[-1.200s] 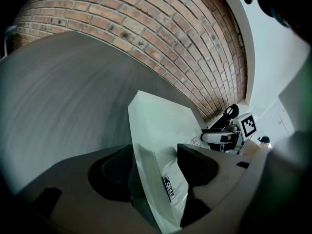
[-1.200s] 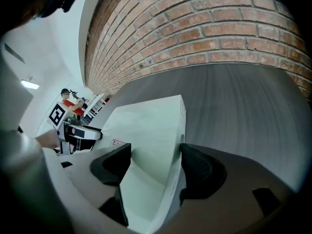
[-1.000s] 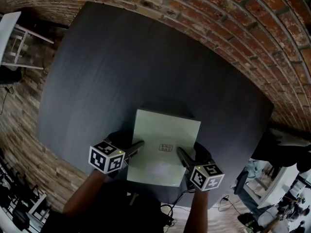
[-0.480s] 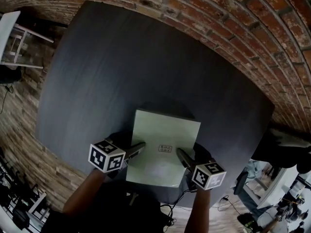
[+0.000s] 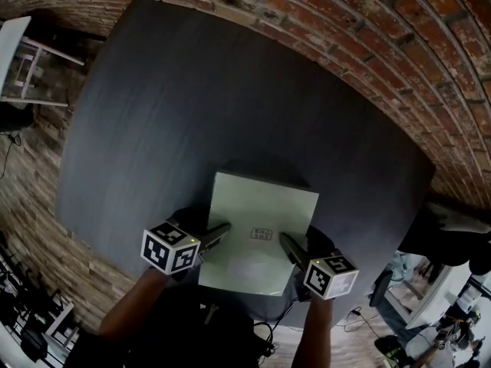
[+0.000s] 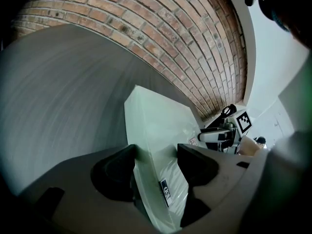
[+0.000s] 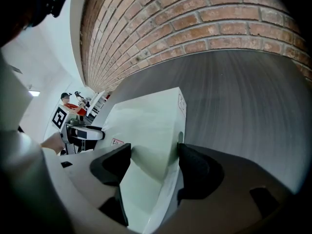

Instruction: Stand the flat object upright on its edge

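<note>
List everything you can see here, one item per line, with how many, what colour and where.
table: one, dark grey, fills the middle of the head view
flat box: one, pale green, at the table's near edge
label: one, small, on the box's upper face
brick wall: one, red-brown, beyond the table
chair: one, white, past the table's far left corner, partly in view
left gripper: one, dark, black-and-white marker cube, clamped on the box's left edge
right gripper: one, dark, same cube, clamped on the box's right edge
</note>
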The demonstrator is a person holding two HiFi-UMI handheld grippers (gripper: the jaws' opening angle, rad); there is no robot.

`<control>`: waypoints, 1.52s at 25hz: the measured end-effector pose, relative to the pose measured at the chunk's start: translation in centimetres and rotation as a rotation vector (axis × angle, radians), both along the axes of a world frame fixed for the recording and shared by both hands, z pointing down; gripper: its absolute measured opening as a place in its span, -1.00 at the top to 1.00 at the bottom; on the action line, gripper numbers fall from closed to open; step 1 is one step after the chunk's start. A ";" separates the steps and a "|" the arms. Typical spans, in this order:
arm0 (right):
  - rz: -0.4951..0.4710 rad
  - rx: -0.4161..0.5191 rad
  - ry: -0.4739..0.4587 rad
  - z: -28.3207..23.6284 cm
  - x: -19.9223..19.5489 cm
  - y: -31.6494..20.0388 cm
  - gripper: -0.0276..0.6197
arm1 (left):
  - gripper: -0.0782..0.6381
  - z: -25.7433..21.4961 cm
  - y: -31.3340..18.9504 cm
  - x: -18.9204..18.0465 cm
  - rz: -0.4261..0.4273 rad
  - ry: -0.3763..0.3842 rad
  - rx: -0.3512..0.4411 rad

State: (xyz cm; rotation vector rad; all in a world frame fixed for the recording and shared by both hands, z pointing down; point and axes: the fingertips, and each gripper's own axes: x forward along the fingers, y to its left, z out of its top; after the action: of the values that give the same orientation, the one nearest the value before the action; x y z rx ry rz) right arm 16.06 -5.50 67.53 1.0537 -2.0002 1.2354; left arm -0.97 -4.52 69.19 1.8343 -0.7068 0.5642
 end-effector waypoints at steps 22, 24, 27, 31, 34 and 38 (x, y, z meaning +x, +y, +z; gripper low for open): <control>0.018 0.005 0.008 -0.4 0.6 1.5 -0.04 | 0.02 -1.5 0.2 0.2 0.037 -0.007 0.076; 0.018 0.017 0.009 -0.8 0.6 1.4 -0.03 | 0.02 -1.9 0.1 0.2 0.041 -0.010 0.092; 0.019 0.034 0.004 -1.3 0.7 1.6 -0.03 | 0.03 -2.7 0.0 0.3 0.051 -0.016 0.115; 0.027 0.056 0.025 -2.4 1.1 1.4 -0.03 | 0.03 -3.7 -0.1 0.5 0.060 -0.021 0.147; 0.020 0.090 0.040 -3.5 1.2 1.3 -0.03 | 0.03 -4.5 -0.2 0.6 0.066 -0.020 0.179; 0.021 0.128 0.044 -4.4 1.4 1.3 -0.03 | 0.03 -5.5 -0.3 0.8 0.074 -0.023 0.224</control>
State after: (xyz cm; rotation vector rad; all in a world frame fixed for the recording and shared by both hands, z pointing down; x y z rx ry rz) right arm 17.45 -4.24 63.08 1.1552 -2.0619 1.0970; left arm -0.13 -4.82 63.66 2.0717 -0.7444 0.5738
